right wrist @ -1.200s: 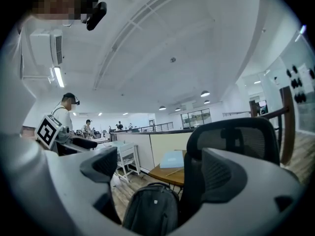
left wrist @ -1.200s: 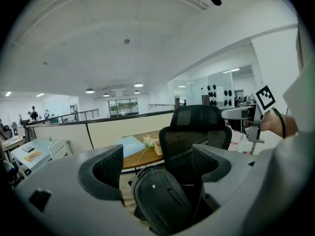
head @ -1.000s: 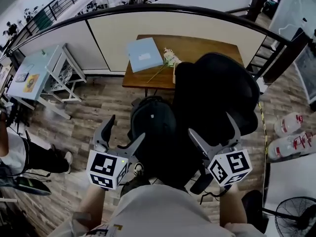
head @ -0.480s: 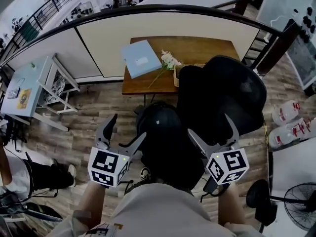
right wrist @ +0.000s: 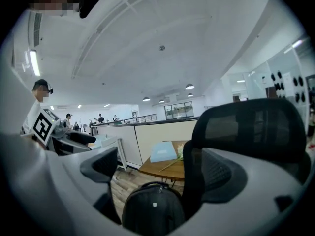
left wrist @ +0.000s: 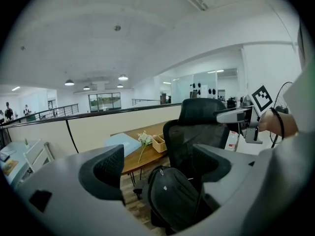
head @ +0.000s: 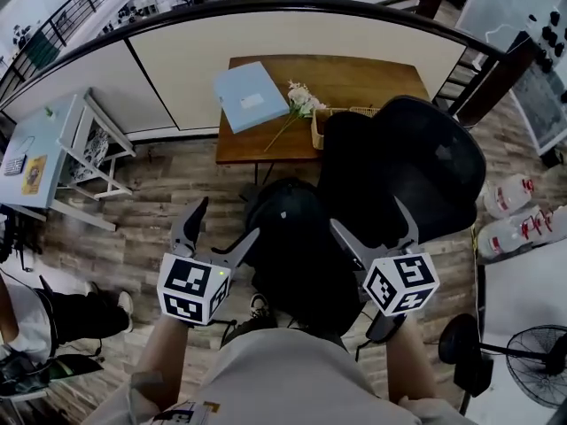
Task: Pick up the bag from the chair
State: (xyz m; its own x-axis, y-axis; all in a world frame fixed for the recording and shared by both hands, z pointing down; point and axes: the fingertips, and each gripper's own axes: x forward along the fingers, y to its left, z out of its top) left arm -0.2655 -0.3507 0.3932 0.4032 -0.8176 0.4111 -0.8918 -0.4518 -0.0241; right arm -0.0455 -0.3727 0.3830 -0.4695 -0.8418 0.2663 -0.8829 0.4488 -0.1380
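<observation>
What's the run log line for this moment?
phase: pre-grasp | left gripper: open, empty | right gripper: open, empty | bag: on chair, untouched

Even indoor light from ceiling lamps (left wrist: 69, 82), sharp overall, strong fisheye bending, dark vignetted corners

A black fabric backpack (head: 283, 228) sits on the seat of a black mesh office chair (head: 425, 166), left of its backrest. Behind them a brown wooden table (head: 354, 78) stands against a cream partition wall (head: 204, 69). On the table, a pale blue flat folder (head: 250, 96) lies left, a white flower sprig (head: 299, 104) in the middle and a woven basket (head: 330, 115) right.
</observation>
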